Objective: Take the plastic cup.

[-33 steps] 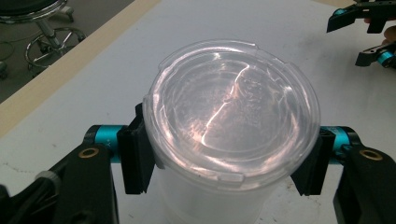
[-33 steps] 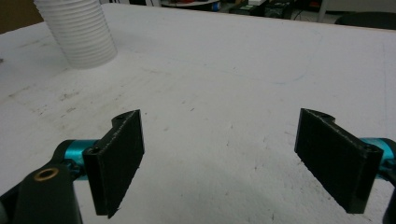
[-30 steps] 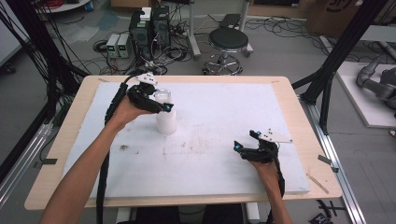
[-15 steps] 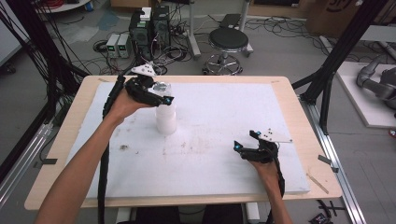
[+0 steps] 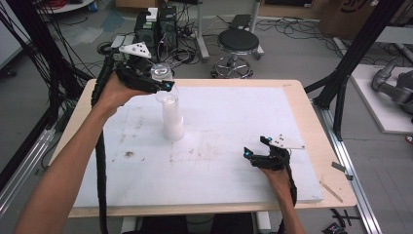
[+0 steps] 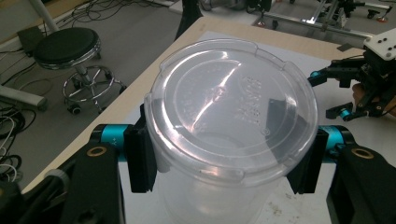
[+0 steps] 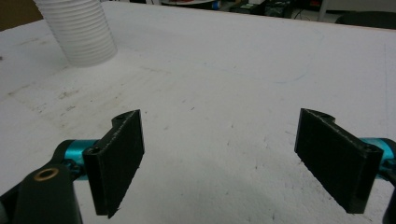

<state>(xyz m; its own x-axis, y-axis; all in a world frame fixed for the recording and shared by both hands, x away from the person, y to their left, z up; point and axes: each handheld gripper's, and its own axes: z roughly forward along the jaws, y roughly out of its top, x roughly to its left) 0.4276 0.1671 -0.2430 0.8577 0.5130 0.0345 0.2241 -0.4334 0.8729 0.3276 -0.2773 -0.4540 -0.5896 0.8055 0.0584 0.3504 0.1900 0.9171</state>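
A clear plastic cup (image 5: 162, 74) with a clear lid (image 6: 232, 101) hangs in my left gripper (image 5: 164, 83) above the back left of the table. The jaws have just been closing, and their pads press on the cup's two sides below the lid. Directly under it a stack of white ribbed cups (image 5: 173, 119) stands on the white board (image 5: 234, 122). Whether the clear cup's bottom still touches the stack I cannot tell. My right gripper (image 5: 255, 157) rests low at the front right, open, with nothing between its jaws (image 7: 233, 158). The stack (image 7: 79, 30) is far off to its left.
The white board lies on a wooden table (image 5: 311, 122), scuffed near its middle. Black frame posts (image 5: 341, 73) stand at the right edge, and a stool (image 5: 237, 44) and cabled boxes (image 5: 156, 24) stand on the floor behind. My right gripper (image 6: 359, 88) is off to the right in the left gripper view.
My left hand has risen with the clear cup, drawing it up off the white stack, which stays on the board. The right hand has kept still.
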